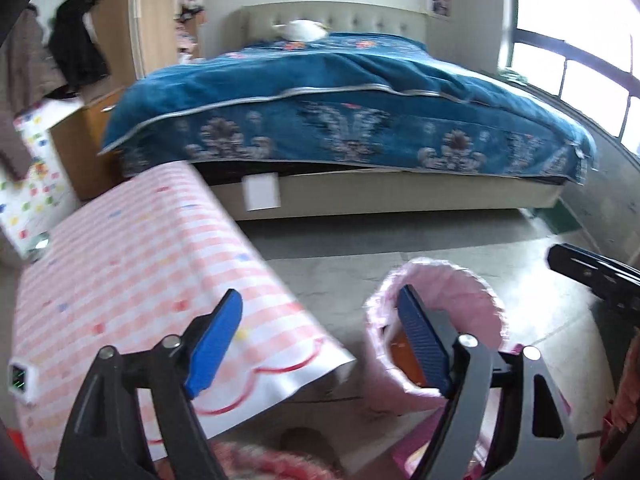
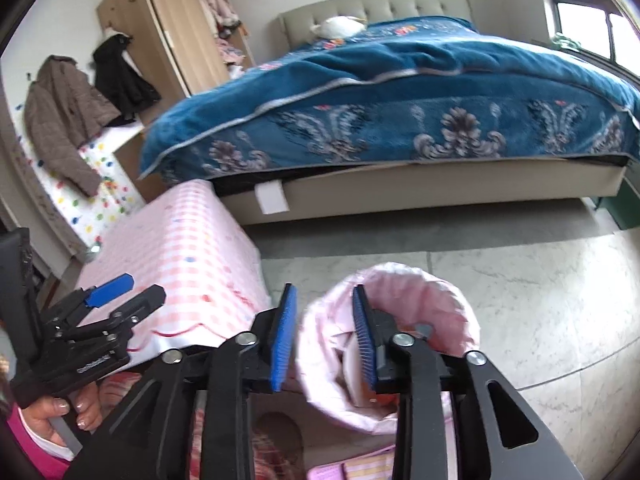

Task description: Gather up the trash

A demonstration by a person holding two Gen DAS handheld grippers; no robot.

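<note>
Bedroom floor of pale stone, with a bed [image 2: 400,120] under a blue floral blanket behind a pink-lined waste bin [image 2: 400,320], the landmark for what follows. Left of the bin stands a low bench [image 1: 132,280] under a pink checked cloth. Left gripper [image 1: 320,344]: fingers wide apart, nothing between them, one tip over the bench cloth, the other over the bin's near rim. Right gripper [image 2: 324,336]: fingers partly apart and empty, straddling the bin's left rim. Inside the bin lie an orange item [image 1: 404,356] and pale scraps. Judged step: a piece has been dropped in, both tools free. No loose trash shows on the bench or floor; the next move calls for finding another piece elsewhere.
</note>
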